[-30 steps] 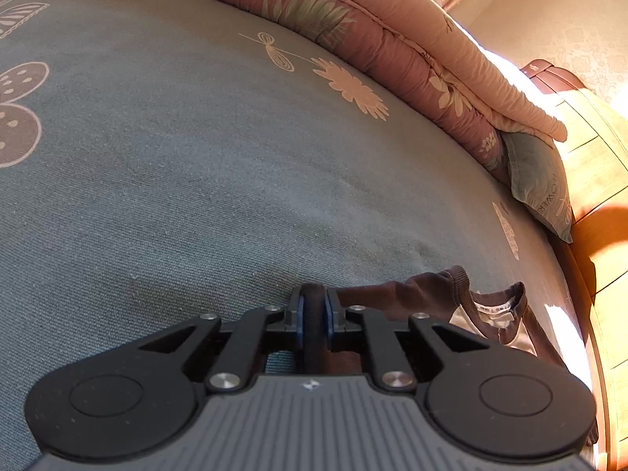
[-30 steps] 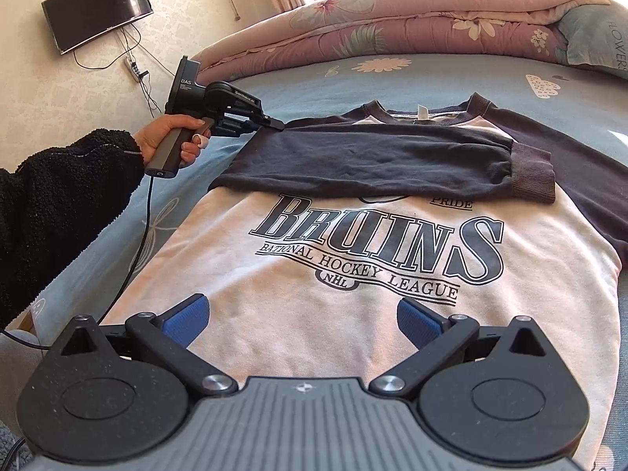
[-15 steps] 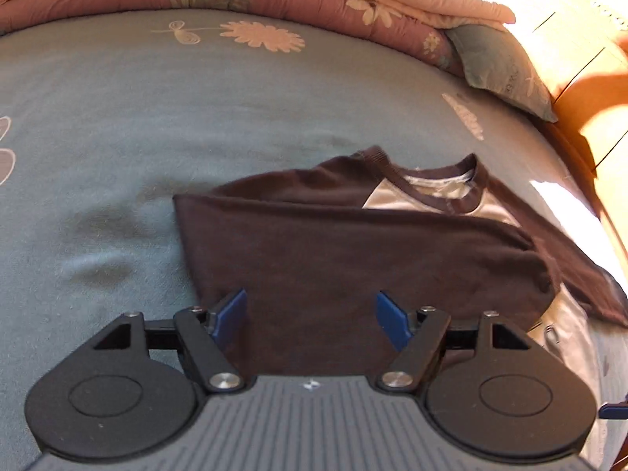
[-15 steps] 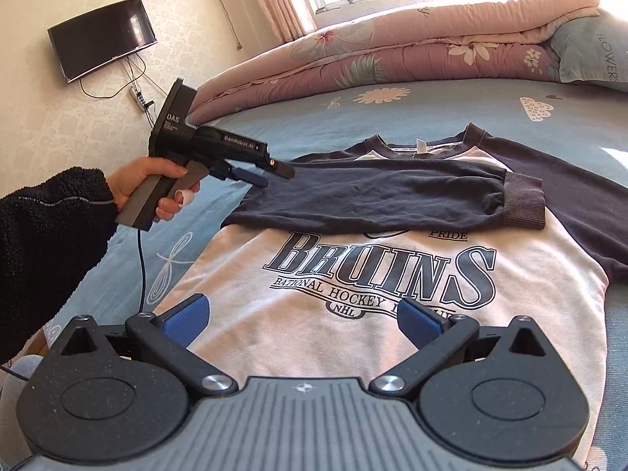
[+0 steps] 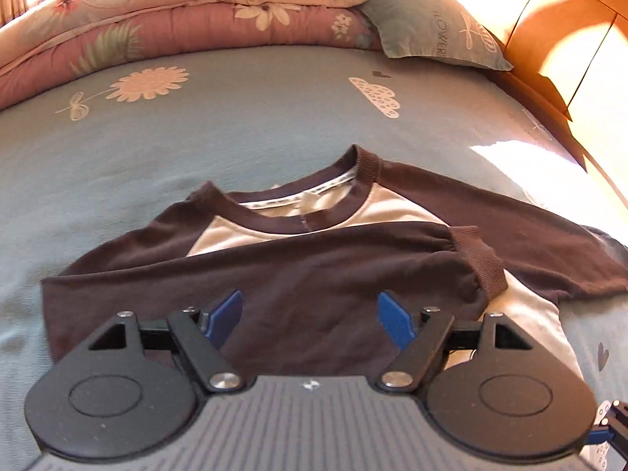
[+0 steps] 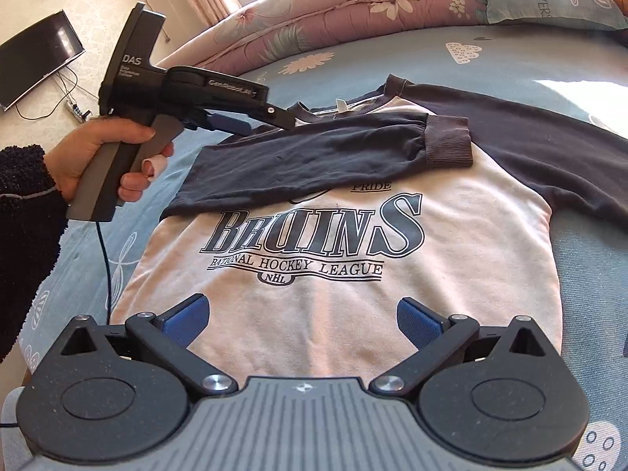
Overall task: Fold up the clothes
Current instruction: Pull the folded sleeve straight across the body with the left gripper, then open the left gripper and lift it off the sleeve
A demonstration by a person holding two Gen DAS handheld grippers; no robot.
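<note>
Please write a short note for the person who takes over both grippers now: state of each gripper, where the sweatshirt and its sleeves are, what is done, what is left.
Left gripper: jaws opening, nothing between them, held above the folded sleeve.
Right gripper: jaws open, empty, over the lower part of the sweatshirt.
Sweatshirt: lies flat, print up, on the blue bedsheet, collar toward the rolled quilt.
Done: one dark sleeve is folded across the chest, cuff near the far shoulder.
Left: the other sleeve is still spread out to the side; fold it in, then probably fold the body.
</note>
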